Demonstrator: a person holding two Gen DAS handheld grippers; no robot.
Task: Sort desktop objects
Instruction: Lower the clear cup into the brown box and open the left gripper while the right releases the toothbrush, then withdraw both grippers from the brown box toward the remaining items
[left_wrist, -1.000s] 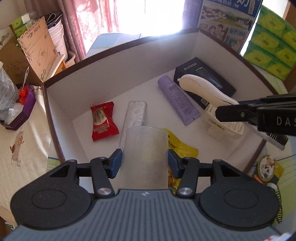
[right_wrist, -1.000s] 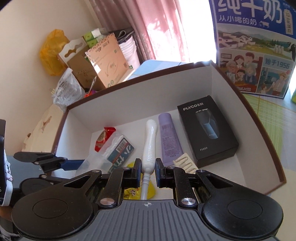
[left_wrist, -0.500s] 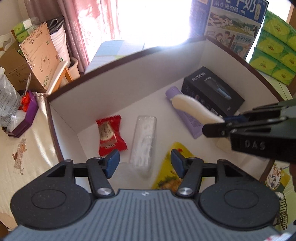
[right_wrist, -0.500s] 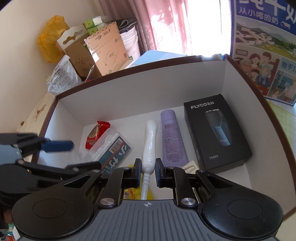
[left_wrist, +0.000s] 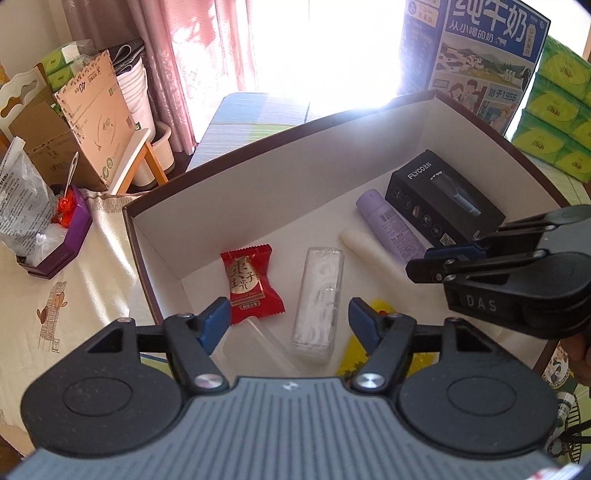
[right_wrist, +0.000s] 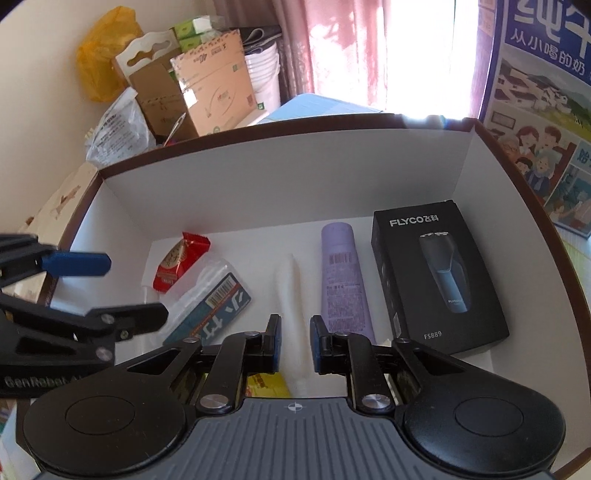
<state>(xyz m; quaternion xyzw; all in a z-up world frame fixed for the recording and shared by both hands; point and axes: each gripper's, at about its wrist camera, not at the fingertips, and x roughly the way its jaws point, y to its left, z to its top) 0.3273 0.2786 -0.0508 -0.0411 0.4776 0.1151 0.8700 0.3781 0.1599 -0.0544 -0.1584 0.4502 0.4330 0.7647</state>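
The box (left_wrist: 258, 192), white inside with a brown rim, fills both views and holds every sorted thing. Only the left wrist view shows the green tissue packs (left_wrist: 561, 107) past its right wall and the purple tray (left_wrist: 70, 236) on the cloth to its left; only the right wrist view shows the yellow bag (right_wrist: 98, 70) against the wall. The milk carton (left_wrist: 484, 55) stands behind the box in both.

Inside, the black shaver box (right_wrist: 439, 277) lies by the right wall, the purple tube (right_wrist: 341, 280) just beside it, then the white brush (right_wrist: 290, 291), the clear case (left_wrist: 319, 299) and the red candy (left_wrist: 251, 284) toward the left. A yellow packet (left_wrist: 354, 358) lies at the near edge, partly hidden.

The left gripper (left_wrist: 290, 317) hangs over the clear case with jaws wide apart, having just been opening, nothing pressed between them. The right gripper (right_wrist: 294, 343) has just been opening too; the brush handle lies in the narrow gap, and its pads look free of it.
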